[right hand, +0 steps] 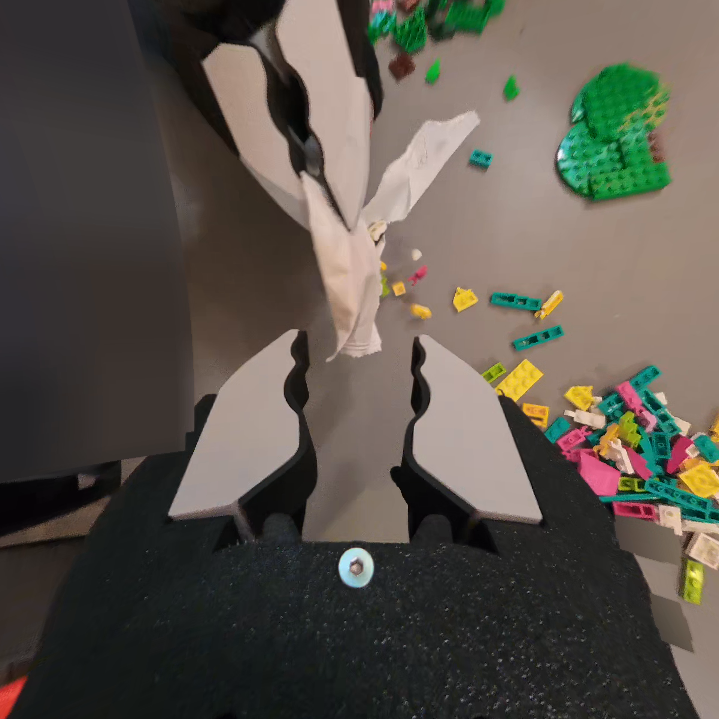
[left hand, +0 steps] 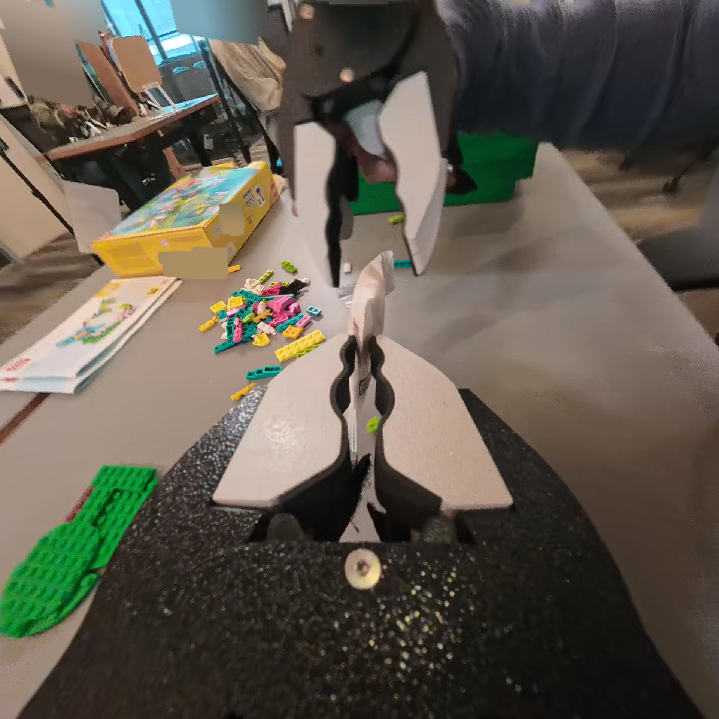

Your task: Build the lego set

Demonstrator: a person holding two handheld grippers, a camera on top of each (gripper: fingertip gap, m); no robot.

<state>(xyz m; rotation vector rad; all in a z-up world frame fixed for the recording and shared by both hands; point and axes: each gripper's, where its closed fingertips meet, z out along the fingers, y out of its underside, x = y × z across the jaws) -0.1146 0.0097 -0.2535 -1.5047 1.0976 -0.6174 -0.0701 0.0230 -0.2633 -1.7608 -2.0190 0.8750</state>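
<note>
My left gripper is shut on a torn white paper bag and holds it above the grey table. In the right wrist view the left gripper points down with the bag hanging from it, and small yellow and pink pieces lie scattered below. My right gripper is open and empty just beside the bag's lower end; in the left wrist view it hangs above the bag. A pile of loose bricks lies nearby. A green base plate lies flat.
A yellow set box and an instruction booklet lie at the left. A green bin stands at the table's far end. More green pieces lie beyond the plate. A person in dark blue stands behind. Across from one pair of fingers to the other is roughly 6 cm. The green base plate is about 20 cm from both grippers' fingertips. Look for it in the left wrist view too.
</note>
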